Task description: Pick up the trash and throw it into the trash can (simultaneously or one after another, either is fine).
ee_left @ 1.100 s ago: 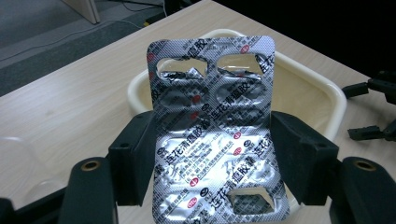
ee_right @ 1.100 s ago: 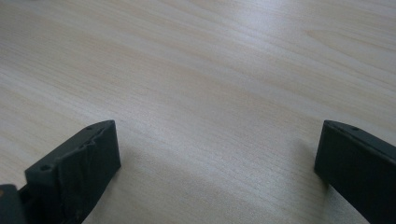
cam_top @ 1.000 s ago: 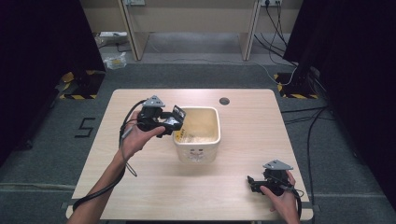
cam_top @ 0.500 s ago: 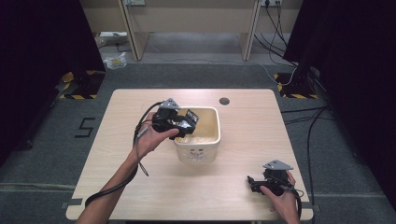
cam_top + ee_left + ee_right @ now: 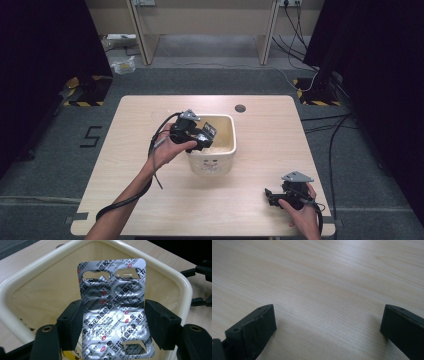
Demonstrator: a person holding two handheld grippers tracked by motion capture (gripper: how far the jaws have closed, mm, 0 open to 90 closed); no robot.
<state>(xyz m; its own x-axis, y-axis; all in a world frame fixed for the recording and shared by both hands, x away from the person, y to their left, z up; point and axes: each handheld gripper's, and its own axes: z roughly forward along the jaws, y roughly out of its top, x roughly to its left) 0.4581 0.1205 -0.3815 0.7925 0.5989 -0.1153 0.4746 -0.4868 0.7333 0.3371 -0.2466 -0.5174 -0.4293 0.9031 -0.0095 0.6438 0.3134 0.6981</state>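
Observation:
A silver pill blister pack (image 5: 113, 307) with several popped cells stands upright between my left gripper's (image 5: 113, 326) jaws, which are shut on its two side edges. In the high view the left gripper (image 5: 202, 136) holds the blister pack (image 5: 209, 131) over the left rim of a cream square bin (image 5: 227, 150) at the table's middle. The bin's rim (image 5: 37, 270) and inner walls lie right behind the pack in the left gripper view. My right gripper (image 5: 270, 196) rests low at the table's front right, jaws wide open over bare wood (image 5: 324, 290).
A small dark round hole (image 5: 240, 108) sits in the tabletop behind the bin. The bin has pale scraps at its bottom (image 5: 217, 146). A cable (image 5: 125, 200) trails from the left gripper along the forearm. The right gripper (image 5: 200, 285) shows beyond the bin.
My left gripper has carried the blister pack rightward, from beside the bin's left edge to over its rim. The right gripper has stayed put.

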